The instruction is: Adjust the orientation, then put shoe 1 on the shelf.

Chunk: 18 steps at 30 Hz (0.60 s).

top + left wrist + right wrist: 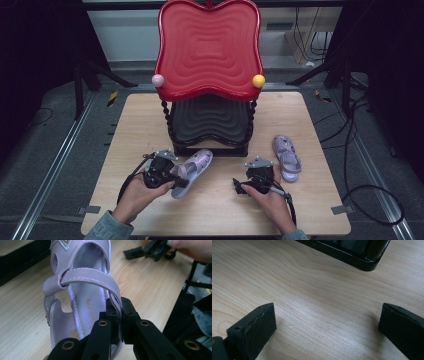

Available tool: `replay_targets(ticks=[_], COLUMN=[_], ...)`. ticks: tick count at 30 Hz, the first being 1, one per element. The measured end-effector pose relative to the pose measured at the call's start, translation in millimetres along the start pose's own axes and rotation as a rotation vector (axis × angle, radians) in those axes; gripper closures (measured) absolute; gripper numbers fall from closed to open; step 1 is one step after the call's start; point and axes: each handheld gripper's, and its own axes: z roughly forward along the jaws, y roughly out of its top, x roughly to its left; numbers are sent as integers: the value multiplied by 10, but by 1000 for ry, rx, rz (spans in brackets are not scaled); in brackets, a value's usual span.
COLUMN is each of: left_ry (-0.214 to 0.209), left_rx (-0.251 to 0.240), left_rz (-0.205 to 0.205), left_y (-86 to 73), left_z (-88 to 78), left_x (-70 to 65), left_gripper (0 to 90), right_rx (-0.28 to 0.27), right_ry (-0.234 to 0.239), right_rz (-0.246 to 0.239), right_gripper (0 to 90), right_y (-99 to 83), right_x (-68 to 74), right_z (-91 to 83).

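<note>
Dark floor and cables surround the pale wooden tabletop (pixel 215 210) you are working at, with a two-tier shelf stand at its far side: a red top tray (pixel 208 47) above a black lower tray (pixel 210 120). Your left tool (pixel 179 176) is clamped shut on the strap of a lilac sandal (pixel 192 170); the left gripper view shows the thin ankle strap (pixel 100 277) pinched between the two black pads, the sandal's sole running away from the tool toward the stand. That sandal sits just in front of the black tray's base, tilted, its heel end at your tool. Whether its toe touches the tabletop cannot be told. Your right tool (pixel 239 187) rests low over the bare wood with its jaws spread wide and nothing between them, as the right gripper view makes plain. A second lilac sandal (pixel 286 157) lies flat on the tabletop just beyond your right hand (pixel 270 200), beside the stand's right corner.
</note>
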Motion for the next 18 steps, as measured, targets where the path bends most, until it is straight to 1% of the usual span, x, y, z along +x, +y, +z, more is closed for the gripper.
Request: replay_targets(ticks=[1, 3, 5, 7, 9, 10, 11, 12, 13, 14, 15, 16, 17, 18], left_ry=[0, -12, -19, -25, -25, -22, -22, -15, -15, -10, -10, 16, 16, 40], left_rx=[0, -14, -45, -69, -76, -100, -100, -138, -138, -165, -165, -185, -185, -202], left_rz=[0, 5, 13, 11, 11, 6, 6, 0, 0, -7, -7, 3, 3, 15], left_y=[0, 27, 98, 158, 184, 256, 256, 335, 335, 398, 398, 494, 494, 579], left_z=[0, -38, -93, -115, -120, -132, -132, -145, -145, -153, -153, -153, -153, -148], left_x=[0, -48, -120, -143, -146, -156, -156, -168, -168, -172, -172, -192, -192, -213], left_gripper=[865, 865, 864, 864, 865, 864, 864, 864, 864, 864, 864, 864, 864, 865], right_rx=[0, 0, 0, 0, 0, 0, 0, 0, 0, 0, 0, -1, -1, -1], right_ry=[0, -1, -2, -1, -1, -1, -1, 0, -1, -1, -1, 0, 0, -1], right_rz=[0, 1, 0, 0, 0, 1, 1, 2, 1, 0, 0, -1, -1, -2], right_gripper=[14, 14, 14, 14, 14, 14, 14, 14, 14, 14, 14, 14, 14, 14], right_y=[0, -1, -1, -1, -1, -1, -1, -1, -1, -1, -1, -1, -1, -1], right_x=[0, 2, 1, 1, 1, 1, 1, 2, 2, 1, 1, 0, 0, 0], right_z=[0, 0, 0, 0, 0, -1, -1, 0, 0, 0, 0, 0, 0, 0])
